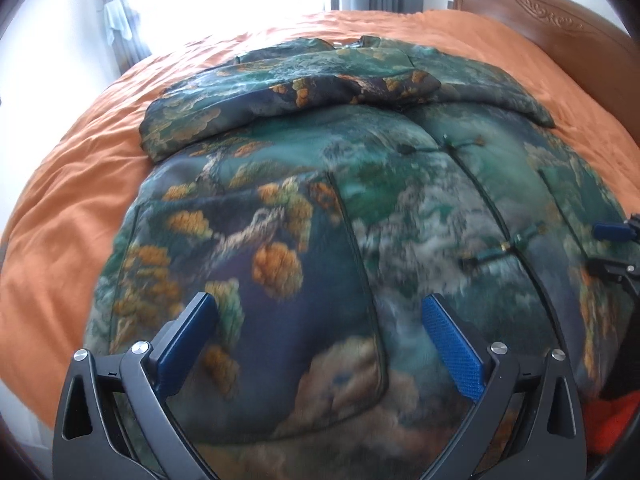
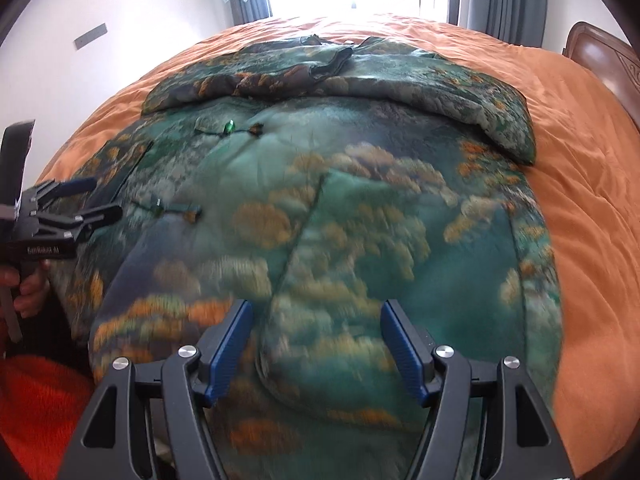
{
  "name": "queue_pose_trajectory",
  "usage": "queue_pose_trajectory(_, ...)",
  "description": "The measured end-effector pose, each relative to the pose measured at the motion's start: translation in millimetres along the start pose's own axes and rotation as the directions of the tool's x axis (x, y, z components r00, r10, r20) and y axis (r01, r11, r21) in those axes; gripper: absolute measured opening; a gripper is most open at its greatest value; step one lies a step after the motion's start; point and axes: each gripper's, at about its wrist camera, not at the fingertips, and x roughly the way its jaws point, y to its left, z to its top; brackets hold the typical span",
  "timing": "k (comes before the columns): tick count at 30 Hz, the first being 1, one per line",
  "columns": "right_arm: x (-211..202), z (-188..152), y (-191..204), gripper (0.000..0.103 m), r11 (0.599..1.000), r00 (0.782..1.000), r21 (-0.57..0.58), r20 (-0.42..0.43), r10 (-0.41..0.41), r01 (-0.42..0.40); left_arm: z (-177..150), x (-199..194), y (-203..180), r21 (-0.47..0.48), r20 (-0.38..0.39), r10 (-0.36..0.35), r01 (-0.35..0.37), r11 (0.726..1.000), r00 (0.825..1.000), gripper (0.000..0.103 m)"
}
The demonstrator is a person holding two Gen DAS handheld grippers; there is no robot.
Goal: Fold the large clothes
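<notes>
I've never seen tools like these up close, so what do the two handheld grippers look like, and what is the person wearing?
Each gripper, left and right, is a black plastic frame with triangular cut-outs and silver round screw heads. Its two fingers carry blue pads with a fine ribbed texture. In the right wrist view, white lettering marks the left gripper's side, too small to read surely. Red-orange fuzzy clothing shows at the edge.

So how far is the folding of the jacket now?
Done: both sleeves lie folded across the jacket on the bed. In hand: nothing; the left gripper and right gripper are open above the hem end. Left: folding the body up, since it lies at full length.
</notes>
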Motion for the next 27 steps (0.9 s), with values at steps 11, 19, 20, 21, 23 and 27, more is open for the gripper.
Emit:
queue_pose_trajectory(11,-90.7,-50.4,-95.9,0.068,0.975,0.994,0.211,0.062,-0.087,0.072,-30.0,-44.8,72.6,-0.096,-0.015,0.111,-0.112,0.989,0.994,0.102)
queue_pose_trajectory(19,-71.2,-68.6,-157.5,0.068,0.927,0.998,0.371,-0.010,0.060,-0.052,-46.8,-10.4,143.8,-0.412,-0.072,-0.118,0.078,0.908,0.990,0.102)
queue_pose_trajectory(20,-66.8,-70.1,-159.5,0.068,0.919,0.996,0.385,-0.008,0.089,-0.079,-47.8,-6.5,142.9,-0.410,-0.076,-0.143,0.099,0.907,0.987,0.102)
queue_pose_trajectory(21,-61.4,-70.0,-158.3,0.068,0.911,0.991,0.392,0.001,0.134,-0.124,-48.1,-3.5,139.6,-0.397,-0.081,-0.164,0.119,0.910,0.983,0.102)
queue_pose_trajectory(23,-48.6,-70.7,-152.8,0.068,0.896,0.979,0.401,0.007,0.205,-0.191,-46.4,0.3,132.1,-0.364,-0.092,-0.203,0.156,0.918,0.975,0.102)
queue_pose_trajectory(27,-33.7,-75.0,-139.1,0.070,0.876,0.959,0.408,-0.009,0.284,-0.256,-45.6,1.8,113.4,-0.306,-0.120,-0.250,0.203,0.930,0.961,0.102)
